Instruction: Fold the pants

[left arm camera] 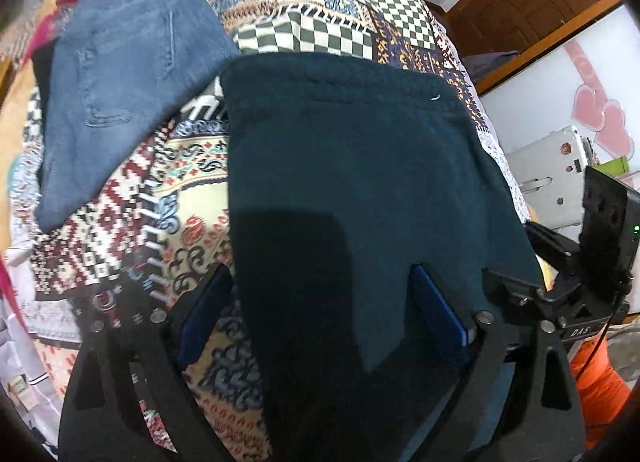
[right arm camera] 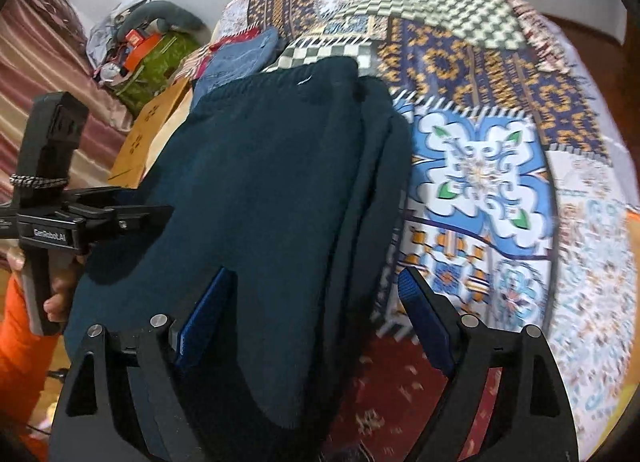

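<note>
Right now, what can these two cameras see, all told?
Dark teal pants: one, folded, on the bedspread before both grippers.
Blue jeans: one, folded, lying to the left of the teal pair.
Patchwork bedspread: one, many-coloured, under all the clothes.
Heart decoration: pink, on the wall at right.
Green bundle: one, by the far wall.
Left gripper: black with blue pads, open over the pants.
Right gripper: black with blue pads, open over the pants' edge.

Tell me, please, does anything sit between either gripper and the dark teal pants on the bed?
Nothing visible does. The dark teal pants lie directly between the open fingers of the left gripper and the right gripper. The folded jeans lie off to the side.
</note>
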Demonstrator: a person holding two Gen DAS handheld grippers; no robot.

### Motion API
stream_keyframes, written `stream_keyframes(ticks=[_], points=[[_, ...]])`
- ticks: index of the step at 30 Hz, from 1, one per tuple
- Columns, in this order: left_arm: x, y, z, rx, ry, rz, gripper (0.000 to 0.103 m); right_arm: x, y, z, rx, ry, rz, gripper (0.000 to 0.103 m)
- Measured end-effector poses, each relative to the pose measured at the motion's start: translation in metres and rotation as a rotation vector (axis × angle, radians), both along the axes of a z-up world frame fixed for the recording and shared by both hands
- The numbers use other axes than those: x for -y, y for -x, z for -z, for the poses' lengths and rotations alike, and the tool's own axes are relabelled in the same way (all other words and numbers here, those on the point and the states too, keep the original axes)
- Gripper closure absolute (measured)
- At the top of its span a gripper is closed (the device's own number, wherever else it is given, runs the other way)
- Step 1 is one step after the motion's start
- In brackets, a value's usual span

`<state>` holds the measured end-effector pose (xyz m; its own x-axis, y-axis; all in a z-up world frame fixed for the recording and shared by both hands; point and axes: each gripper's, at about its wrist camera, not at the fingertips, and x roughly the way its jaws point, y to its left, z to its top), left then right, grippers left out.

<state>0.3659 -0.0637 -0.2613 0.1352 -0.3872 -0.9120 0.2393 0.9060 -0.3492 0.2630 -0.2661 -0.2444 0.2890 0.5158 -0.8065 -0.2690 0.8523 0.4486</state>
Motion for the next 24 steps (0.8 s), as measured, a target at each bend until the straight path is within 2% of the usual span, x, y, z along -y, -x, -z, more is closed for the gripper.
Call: stream_keyframes(ticks=[4,6,9,10,12,14,16,18,24], points=[[0.005,-0.008,0.003,-0.001,0.016,0.009,0.006,-0.002,-0.006,0.009,-0.043,-0.067,-0.030,0.020],[0.007,-0.012,0.005,-0.002,0.029,0.009,0.007,-0.003,-0.006,0.009,-0.046,-0.087,-0.045,0.031],[0.011,-0.014,0.001,-0.006,0.063,0.008,0.025,-0.005,-0.005,0.005,-0.053,-0.097,-0.051,0.047],[0.011,-0.014,0.000,-0.005,0.063,0.000,0.028,-0.006,-0.006,0.004,-0.051,-0.095,-0.052,0.050],[0.011,-0.011,-0.003,0.011,0.060,-0.009,0.034,-0.009,-0.006,-0.001,-0.041,-0.077,-0.049,0.062],[0.009,-0.008,-0.009,0.035,0.057,-0.018,0.043,-0.012,-0.006,-0.007,-0.022,-0.053,-0.039,0.068],[0.005,-0.004,-0.018,0.058,0.058,-0.028,0.058,-0.018,-0.004,-0.015,0.011,-0.020,-0.050,0.071],[0.000,0.000,-0.029,0.078,0.066,-0.029,0.068,-0.025,-0.001,-0.023,0.050,0.016,-0.063,0.073],[-0.021,0.018,-0.075,0.214,0.062,-0.049,0.072,-0.042,-0.004,-0.059,0.161,0.051,-0.081,0.074]])
